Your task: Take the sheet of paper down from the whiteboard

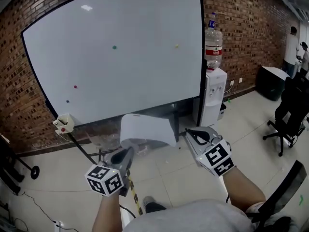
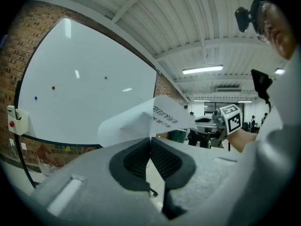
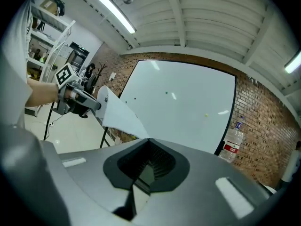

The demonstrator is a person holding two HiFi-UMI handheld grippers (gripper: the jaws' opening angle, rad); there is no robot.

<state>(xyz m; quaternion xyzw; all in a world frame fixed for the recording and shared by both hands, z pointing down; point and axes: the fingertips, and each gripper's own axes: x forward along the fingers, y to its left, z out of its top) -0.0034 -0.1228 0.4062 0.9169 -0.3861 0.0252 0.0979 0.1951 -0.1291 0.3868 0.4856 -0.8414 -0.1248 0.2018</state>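
The white sheet of paper [image 1: 147, 129] is off the whiteboard [image 1: 120, 47] and hangs curved between my two grippers, in front of the board's lower edge. My left gripper [image 1: 126, 153] is shut on the sheet's left edge; in the left gripper view the paper [image 2: 141, 121] rises from the closed tips [image 2: 150, 139]. My right gripper [image 1: 189, 133] is shut on the sheet's right corner; in the right gripper view the paper [image 3: 117, 114] runs from its tips [image 3: 149, 140] toward the left gripper [image 3: 77, 98]. Small magnets, such as a green one [image 1: 114, 47], stay on the board.
A water dispenser [image 1: 212, 95] with a bottle stands right of the board against the brick wall. A white marker holder [image 1: 63, 123] hangs at the board's lower left corner. A black office chair [image 1: 289, 115] and people are at the far right. Stand legs and cables lie below the board.
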